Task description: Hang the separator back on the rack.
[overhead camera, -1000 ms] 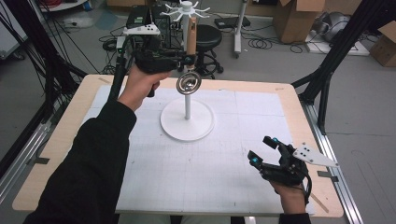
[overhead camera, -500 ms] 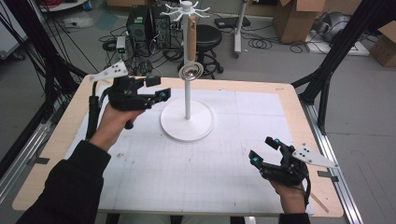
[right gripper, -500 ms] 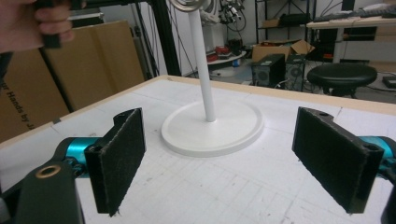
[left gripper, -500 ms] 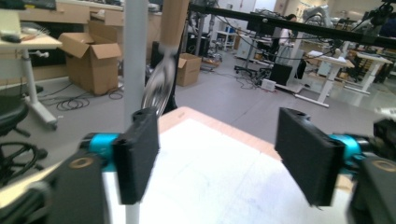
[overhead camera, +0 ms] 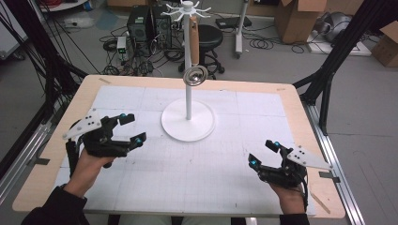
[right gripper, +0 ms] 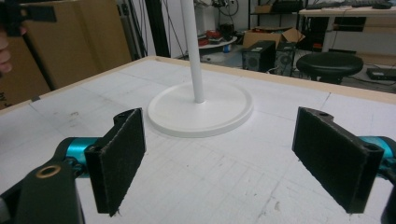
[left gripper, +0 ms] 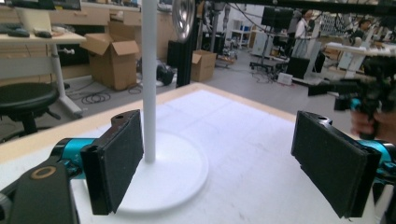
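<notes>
High view, white stand (overhead camera: 188,123) pole upright, metal ring (overhead camera: 195,75) hanging

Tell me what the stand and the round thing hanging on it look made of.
Stand: probably plastic or painted metal, uniformly white, smooth, slightly glossy. Hanging ladle-like utensil: bowl looks polished metal, mirror reflections; handle looks wooden, matte tan.

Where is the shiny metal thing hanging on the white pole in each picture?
High view: the shiny metal strainer hangs beside the white pole, top middle.
Left gripper view: its lower part shows at the top edge, right of the pole.
Right gripper view: not in it; the picture stops lower on the pole.
Shared landmark: the stand's round white base.
</notes>
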